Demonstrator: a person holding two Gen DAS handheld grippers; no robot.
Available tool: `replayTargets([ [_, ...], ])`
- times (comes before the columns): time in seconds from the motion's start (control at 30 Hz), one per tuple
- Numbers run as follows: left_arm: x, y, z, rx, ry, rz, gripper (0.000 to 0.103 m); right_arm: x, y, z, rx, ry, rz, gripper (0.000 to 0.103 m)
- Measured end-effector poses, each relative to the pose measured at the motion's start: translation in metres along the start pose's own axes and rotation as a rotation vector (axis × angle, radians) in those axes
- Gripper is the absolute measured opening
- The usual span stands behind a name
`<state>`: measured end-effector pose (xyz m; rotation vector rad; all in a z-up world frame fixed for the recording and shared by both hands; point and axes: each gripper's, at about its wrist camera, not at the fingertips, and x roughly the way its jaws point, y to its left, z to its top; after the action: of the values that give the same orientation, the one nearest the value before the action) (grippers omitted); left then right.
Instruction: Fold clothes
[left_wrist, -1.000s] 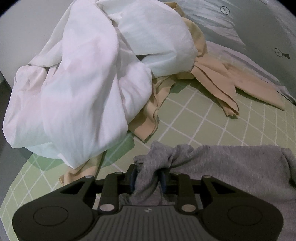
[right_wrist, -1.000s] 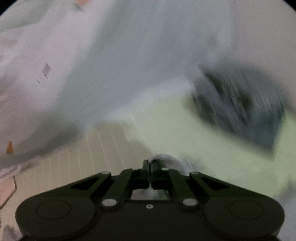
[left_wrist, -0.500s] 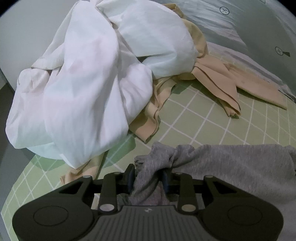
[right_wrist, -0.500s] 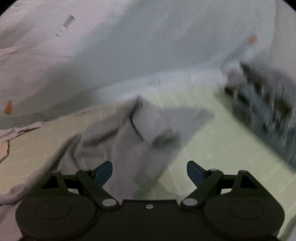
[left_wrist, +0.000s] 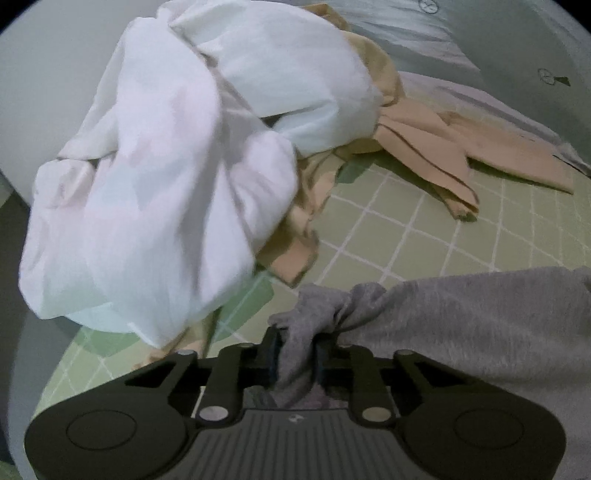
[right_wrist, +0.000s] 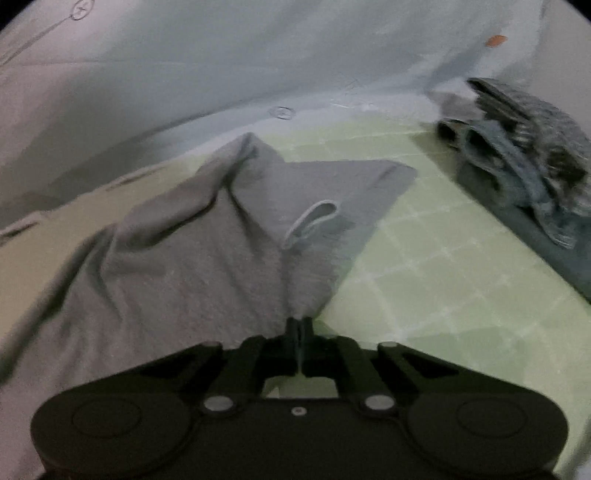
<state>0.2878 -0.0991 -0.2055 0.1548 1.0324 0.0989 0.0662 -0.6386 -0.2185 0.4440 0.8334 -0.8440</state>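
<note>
A grey knit garment (left_wrist: 461, 325) lies on the green gridded mat (left_wrist: 424, 236). My left gripper (left_wrist: 297, 350) is shut on a bunched corner of it at the lower centre of the left wrist view. In the right wrist view the same grey garment (right_wrist: 207, 251) spreads to the left, with a small hanging loop (right_wrist: 314, 219) on it. My right gripper (right_wrist: 300, 328) is shut on the garment's near edge. The mat (right_wrist: 424, 266) shows to its right.
A big heap of white cloth (left_wrist: 177, 158) lies at the left of the mat, over tan garments (left_wrist: 443, 155). A folded dark blue-grey pile (right_wrist: 524, 162) sits at the right. Pale bedding (right_wrist: 221, 66) lies behind.
My right gripper was shut, opened wide over the grey garment, and has now shut on its near edge. My left gripper keeps its hold and has shifted slightly.
</note>
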Motion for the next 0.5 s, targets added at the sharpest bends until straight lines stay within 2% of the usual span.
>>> replayTargets([
  [0.1,-0.002,0.013,-0.003,-0.051,0.012,-0.002,0.020,-0.013,-0.024,-0.013,0.028,0.023,-0.030,0.000],
  [0.17,-0.002,0.018,-0.006,-0.076,0.016,-0.008,0.021,-0.021,-0.032,-0.024,0.003,0.035,-0.049,0.001],
  [0.3,-0.001,0.010,-0.005,-0.034,0.016,0.022,0.023,-0.033,-0.036,-0.035,-0.045,0.051,-0.070,0.003],
  [0.47,0.001,0.004,-0.004,-0.018,0.013,0.058,0.023,-0.045,-0.021,-0.021,-0.130,-0.080,-0.103,0.028],
  [0.5,0.001,0.004,-0.005,-0.019,0.012,0.061,0.023,-0.042,-0.019,-0.016,-0.145,-0.094,-0.093,0.040],
])
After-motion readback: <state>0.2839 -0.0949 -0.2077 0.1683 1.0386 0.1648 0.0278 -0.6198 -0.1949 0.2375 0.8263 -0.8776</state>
